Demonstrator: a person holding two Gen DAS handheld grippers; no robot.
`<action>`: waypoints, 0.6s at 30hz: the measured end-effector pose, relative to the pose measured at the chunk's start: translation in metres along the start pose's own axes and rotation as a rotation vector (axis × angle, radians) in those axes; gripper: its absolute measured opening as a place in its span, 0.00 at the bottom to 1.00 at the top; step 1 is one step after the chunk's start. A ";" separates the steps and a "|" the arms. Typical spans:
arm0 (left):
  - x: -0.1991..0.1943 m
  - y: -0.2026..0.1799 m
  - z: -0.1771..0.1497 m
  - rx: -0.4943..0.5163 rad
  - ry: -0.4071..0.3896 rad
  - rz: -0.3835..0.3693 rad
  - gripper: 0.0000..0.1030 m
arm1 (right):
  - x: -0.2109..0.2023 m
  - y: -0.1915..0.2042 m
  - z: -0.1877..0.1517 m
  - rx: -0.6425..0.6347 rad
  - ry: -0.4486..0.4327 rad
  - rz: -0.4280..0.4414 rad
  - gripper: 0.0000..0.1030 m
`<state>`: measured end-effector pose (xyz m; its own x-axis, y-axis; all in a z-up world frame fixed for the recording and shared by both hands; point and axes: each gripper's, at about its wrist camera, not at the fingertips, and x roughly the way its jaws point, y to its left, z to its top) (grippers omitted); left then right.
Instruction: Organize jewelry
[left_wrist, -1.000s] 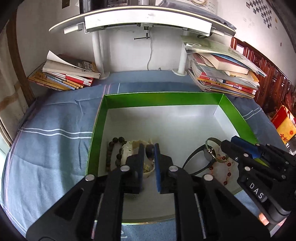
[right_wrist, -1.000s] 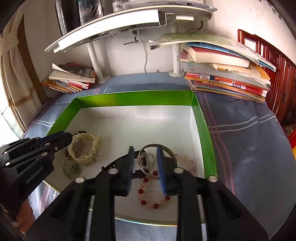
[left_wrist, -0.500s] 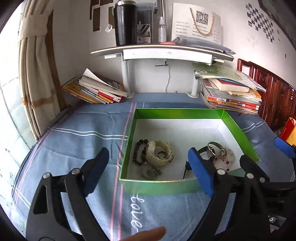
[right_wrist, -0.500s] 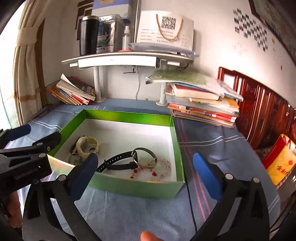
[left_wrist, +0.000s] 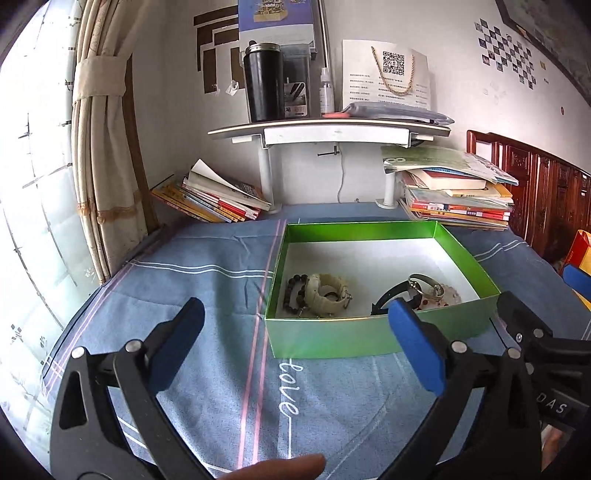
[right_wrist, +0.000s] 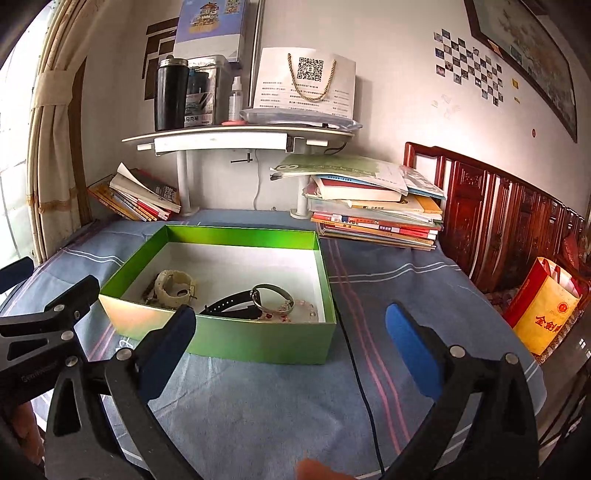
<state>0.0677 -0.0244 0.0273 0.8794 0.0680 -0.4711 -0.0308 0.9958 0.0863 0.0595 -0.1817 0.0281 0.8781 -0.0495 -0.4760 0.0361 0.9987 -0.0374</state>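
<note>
Both sets of fingers, left gripper (left_wrist: 295, 347) and right gripper (right_wrist: 291, 350), gape wide with nothing between them. The jewelry sits in the green box (left_wrist: 369, 339) at twelve o'clock. Check nothing lies outside on the blue-clothed surface (left_wrist: 192, 280) before stopping.

**Materials and finishes**

Green box (left_wrist: 373, 338): glossy foil-like card outside, matt white inside. Bench cloth (left_wrist: 207, 280): blue woven fabric, matt, slightly creased. Bangle (right_wrist: 271, 295): shiny metal. Watch strap (right_wrist: 229, 304): matt black, rubber-like. Cream bracelet (left_wrist: 327, 293): dull, carved-looking. Dark beads (left_wrist: 291, 295): smooth. Left tongs (left_wrist: 295, 347), right tongs (right_wrist: 291, 349): matt black plastic, blue rubbery pads. Headboard (right_wrist: 491, 210): polished red wood. Books (right_wrist: 373, 210): paper.
</note>
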 end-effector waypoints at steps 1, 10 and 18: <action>0.000 0.000 0.000 0.000 0.001 0.001 0.96 | 0.001 0.000 0.000 0.001 0.003 0.001 0.97; 0.002 -0.001 -0.002 0.002 0.007 0.005 0.96 | -0.001 0.001 -0.001 0.003 -0.003 0.004 0.97; 0.002 0.000 -0.002 0.001 0.009 0.005 0.96 | -0.001 0.001 -0.001 0.004 -0.004 0.005 0.97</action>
<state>0.0691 -0.0245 0.0246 0.8748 0.0731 -0.4789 -0.0345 0.9954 0.0890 0.0582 -0.1805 0.0276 0.8802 -0.0448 -0.4725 0.0338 0.9989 -0.0317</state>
